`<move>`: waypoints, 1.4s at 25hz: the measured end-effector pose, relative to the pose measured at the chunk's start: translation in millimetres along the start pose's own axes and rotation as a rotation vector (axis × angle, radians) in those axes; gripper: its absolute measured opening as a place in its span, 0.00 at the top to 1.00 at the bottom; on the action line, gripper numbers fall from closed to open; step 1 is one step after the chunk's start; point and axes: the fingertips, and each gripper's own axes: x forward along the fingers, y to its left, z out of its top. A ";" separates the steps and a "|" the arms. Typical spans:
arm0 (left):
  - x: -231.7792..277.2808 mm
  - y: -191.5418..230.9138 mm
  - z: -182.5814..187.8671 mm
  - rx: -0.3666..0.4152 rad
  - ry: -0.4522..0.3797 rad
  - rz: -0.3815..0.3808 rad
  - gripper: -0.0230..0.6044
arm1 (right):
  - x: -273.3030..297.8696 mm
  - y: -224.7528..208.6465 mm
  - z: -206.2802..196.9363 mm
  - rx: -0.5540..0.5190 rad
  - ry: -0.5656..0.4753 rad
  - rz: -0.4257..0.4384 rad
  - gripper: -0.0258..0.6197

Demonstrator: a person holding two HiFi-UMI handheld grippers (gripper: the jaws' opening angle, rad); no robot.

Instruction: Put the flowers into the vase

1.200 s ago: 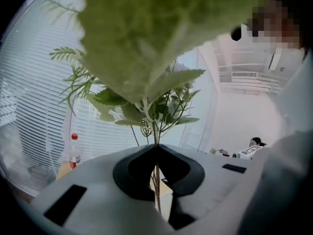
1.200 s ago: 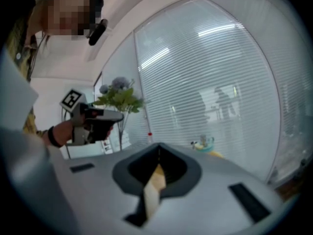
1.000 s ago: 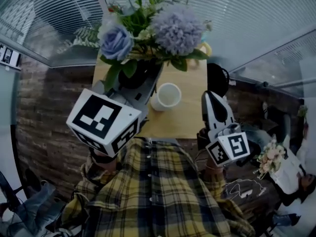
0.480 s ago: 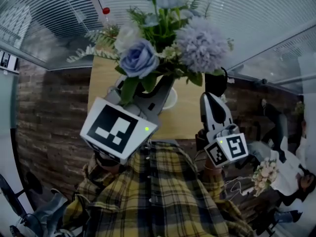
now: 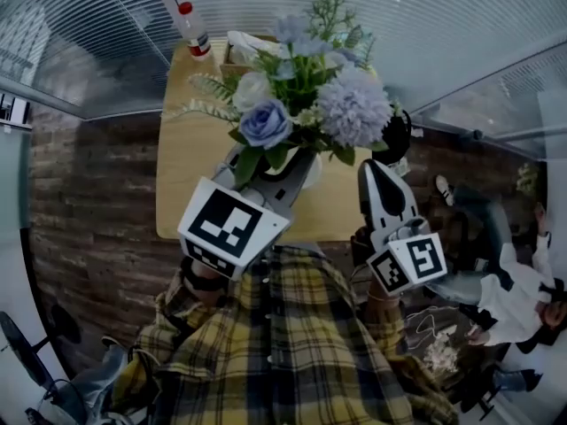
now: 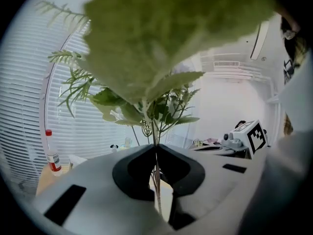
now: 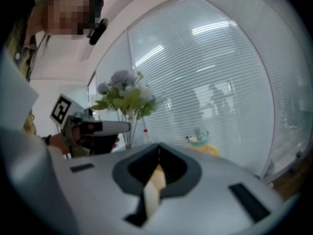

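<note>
**Flowers clamped in my left gripper, above the table**

My left gripper [image 6: 156,151] is clenched on the thin stems of the flowers [image 5: 306,104]. The stems stand upright in the slit between its jaws, and the leaves fan out right above them. In the head view the bunch is a blue rose, a pale purple round bloom and some fern sprigs. It hangs over the middle of the wooden table [image 5: 182,175].

A sliver of the white vase [image 5: 313,166] shows just beside my left jaws, under the leaves. I cannot tell whether the stems are over its mouth.

My right gripper [image 7: 157,155] has its jaws together with nothing between them. It is at the table's near right edge, apart from the flowers. A red-capped bottle [image 5: 193,32] stands at the far left corner.
</note>
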 end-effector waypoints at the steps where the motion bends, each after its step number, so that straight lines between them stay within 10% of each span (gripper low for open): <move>1: 0.6 0.2 -5.1 -0.001 0.008 0.000 0.93 | 0.4 0.2 -1.9 0.001 0.003 0.000 0.94; 19: -1.4 4.4 -53.7 -0.007 0.128 0.007 0.92 | 5.8 4.8 -16.3 0.010 0.028 -0.005 0.94; 35: -7.1 -14.9 -69.6 -0.009 0.257 -0.095 0.67 | 8.9 4.4 -15.8 0.011 0.031 -0.005 0.94</move>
